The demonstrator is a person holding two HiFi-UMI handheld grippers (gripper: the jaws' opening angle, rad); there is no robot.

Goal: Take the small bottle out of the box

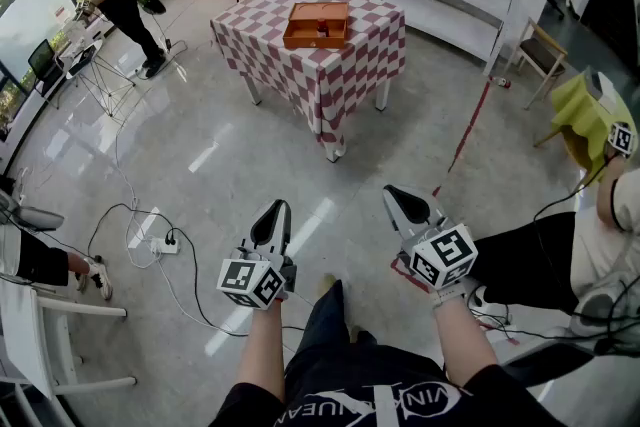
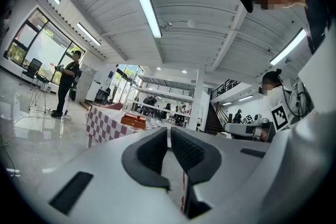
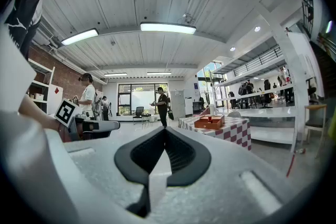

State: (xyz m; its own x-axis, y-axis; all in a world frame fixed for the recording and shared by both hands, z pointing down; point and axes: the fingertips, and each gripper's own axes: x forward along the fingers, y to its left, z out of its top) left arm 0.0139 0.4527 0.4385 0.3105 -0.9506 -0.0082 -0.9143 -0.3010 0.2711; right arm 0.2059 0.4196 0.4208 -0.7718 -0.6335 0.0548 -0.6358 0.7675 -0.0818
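The head view looks steeply down from the person's head, with the checked table (image 1: 310, 45) well ahead of it. Each gripper view sits low, well apart from that table, and tilts upward along its own jaws toward it. All three views share the table and the orange box (image 1: 317, 25) on it.
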